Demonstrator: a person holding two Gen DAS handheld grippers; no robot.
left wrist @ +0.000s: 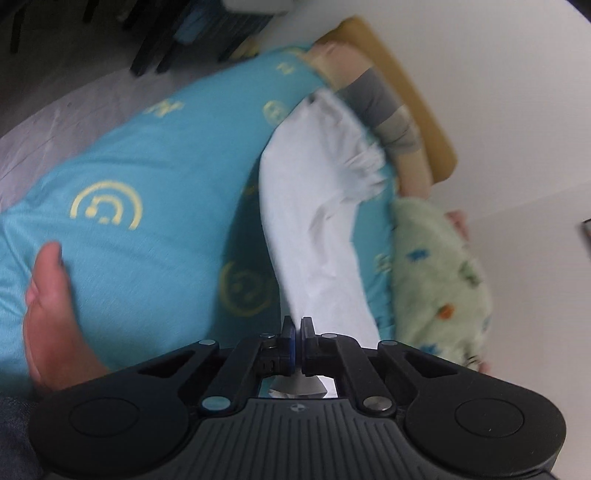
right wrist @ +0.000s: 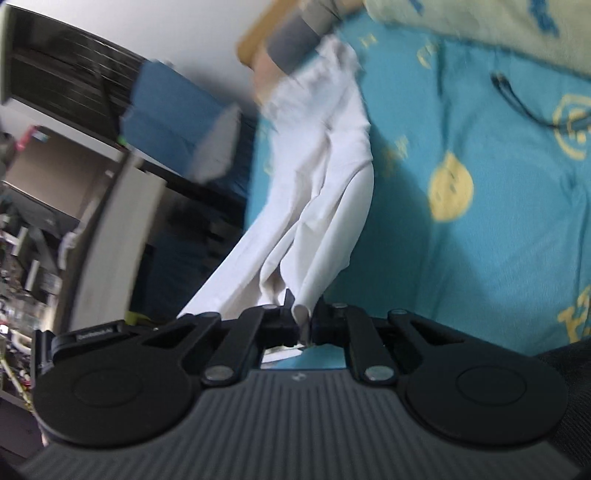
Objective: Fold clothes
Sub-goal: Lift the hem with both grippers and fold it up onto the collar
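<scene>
A white garment (left wrist: 317, 206) stretches over a teal bed sheet (left wrist: 147, 147) printed with yellow smiley marks. My left gripper (left wrist: 297, 325) is shut on one end of the garment, which runs away from the jaws toward the headboard. In the right wrist view the same white garment (right wrist: 325, 184) hangs in folds above the teal sheet (right wrist: 480, 221). My right gripper (right wrist: 303, 314) is shut on a bunched edge of it. Both views are blurred by motion.
A light green patterned blanket (left wrist: 443, 273) lies at the bed's right side, also in the right wrist view (right wrist: 480, 29). A grey and beige cushion (left wrist: 384, 107) leans on the wooden headboard (left wrist: 406, 85). A bare foot (left wrist: 51, 317) rests on the sheet. A black cord (right wrist: 517, 103) lies on the sheet. Shelves (right wrist: 55, 184) stand left.
</scene>
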